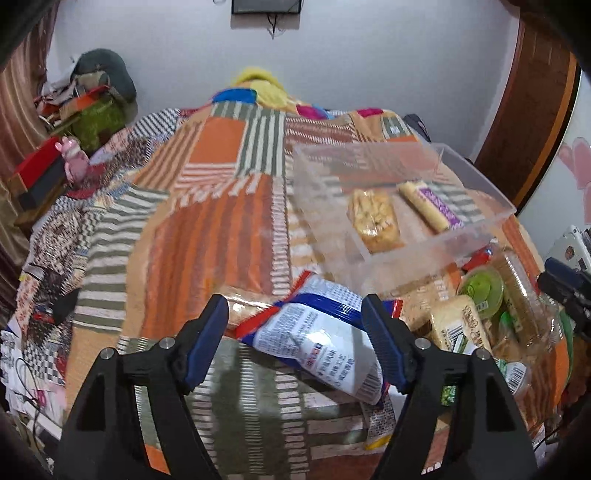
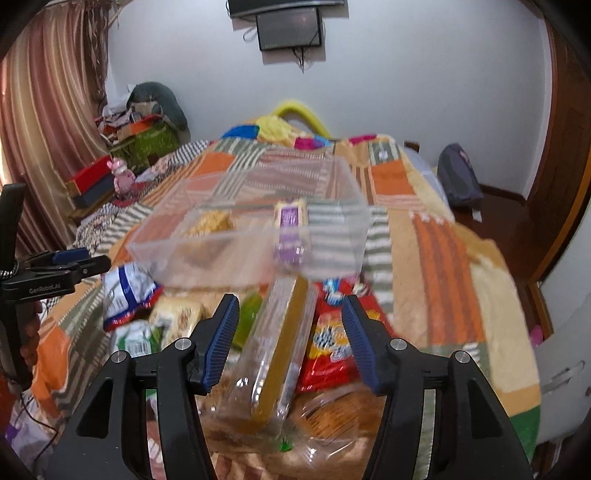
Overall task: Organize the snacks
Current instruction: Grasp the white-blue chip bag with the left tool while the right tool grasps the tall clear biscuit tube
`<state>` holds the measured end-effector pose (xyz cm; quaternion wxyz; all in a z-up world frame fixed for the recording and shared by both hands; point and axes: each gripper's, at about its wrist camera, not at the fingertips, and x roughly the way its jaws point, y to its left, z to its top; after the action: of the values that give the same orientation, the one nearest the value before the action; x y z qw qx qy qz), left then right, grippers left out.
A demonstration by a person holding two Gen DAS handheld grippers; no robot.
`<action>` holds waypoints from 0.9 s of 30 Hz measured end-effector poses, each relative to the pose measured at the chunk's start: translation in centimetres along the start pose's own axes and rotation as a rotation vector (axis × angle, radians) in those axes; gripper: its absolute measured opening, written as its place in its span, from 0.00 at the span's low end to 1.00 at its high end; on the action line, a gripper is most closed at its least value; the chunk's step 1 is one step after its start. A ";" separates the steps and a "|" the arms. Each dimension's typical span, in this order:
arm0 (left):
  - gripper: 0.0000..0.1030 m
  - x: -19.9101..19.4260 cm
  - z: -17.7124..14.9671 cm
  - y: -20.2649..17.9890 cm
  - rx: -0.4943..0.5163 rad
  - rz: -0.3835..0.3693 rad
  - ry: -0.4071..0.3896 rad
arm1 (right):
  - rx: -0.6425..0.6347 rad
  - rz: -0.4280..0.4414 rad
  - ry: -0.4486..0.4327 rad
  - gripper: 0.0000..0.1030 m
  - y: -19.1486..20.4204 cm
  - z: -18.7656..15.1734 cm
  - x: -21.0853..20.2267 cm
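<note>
Left gripper jaws wide, straddling a white-and-blue snack packet on the patchwork bedspread; pads not pressing. Right gripper jaws apart around a clear biscuit sleeve, untouched. Clear plastic bin beyond the snack pile; open bedspread left.

Bedroom interior. A bed under a patchwork quilt (orange, green and white stripes) stands against a pale wall; striped curtain at left, brown wooden door frame at right, dark wall-mounted screen above.
</note>
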<state>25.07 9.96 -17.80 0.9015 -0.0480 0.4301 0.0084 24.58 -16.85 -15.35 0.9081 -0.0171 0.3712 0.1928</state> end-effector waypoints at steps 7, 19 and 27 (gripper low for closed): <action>0.82 2.5 -0.1 -0.8 0.005 0.012 0.011 | 0.005 0.036 0.062 0.53 0.2 -1.3 1.6; 0.95 3.6 -2.0 -1.7 0.061 -0.015 0.045 | -0.047 0.030 0.099 0.54 0.8 -2.1 2.5; 0.97 4.2 -2.2 -1.2 0.041 -0.027 0.062 | -0.016 0.027 0.083 0.41 0.1 -2.1 2.5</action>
<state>26.10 8.48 -22.29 0.8886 -0.0354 0.4571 -0.0142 24.71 -16.26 -18.55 0.8891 -0.0276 0.4073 0.2070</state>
